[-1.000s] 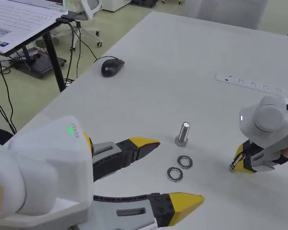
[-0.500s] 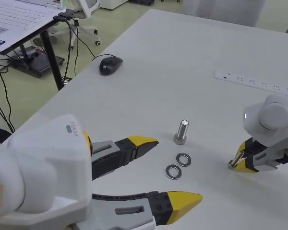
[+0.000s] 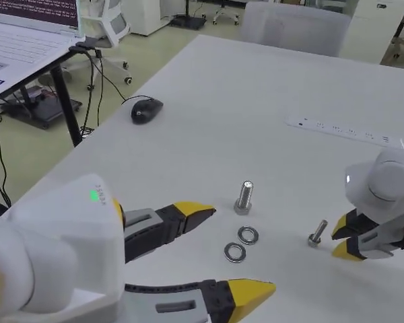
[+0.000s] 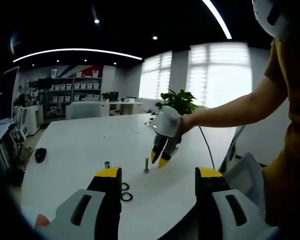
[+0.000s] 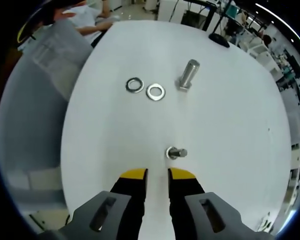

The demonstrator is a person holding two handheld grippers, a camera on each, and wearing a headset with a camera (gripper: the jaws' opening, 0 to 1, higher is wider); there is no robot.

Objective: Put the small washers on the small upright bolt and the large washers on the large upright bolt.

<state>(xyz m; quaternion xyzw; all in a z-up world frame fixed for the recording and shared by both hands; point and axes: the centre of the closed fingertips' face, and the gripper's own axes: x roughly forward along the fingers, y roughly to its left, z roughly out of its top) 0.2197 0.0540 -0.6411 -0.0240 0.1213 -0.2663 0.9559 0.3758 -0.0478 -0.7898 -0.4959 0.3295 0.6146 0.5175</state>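
at table [image 3: 256, 101] | left gripper [image 3: 242, 250] fingers wide, empty | right gripper [image 3: 338, 240] fingers parted, empty, beside small bolt [image 3: 316, 233] | casing print [image 3: 102, 196] unreadable

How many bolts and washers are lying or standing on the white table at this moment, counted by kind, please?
Bolts: 2, the large bolt and the small bolt, both upright
Washers: 2, the near washer just in front of the large bolt and the far washer beside it, both flat on the table
Total: 4
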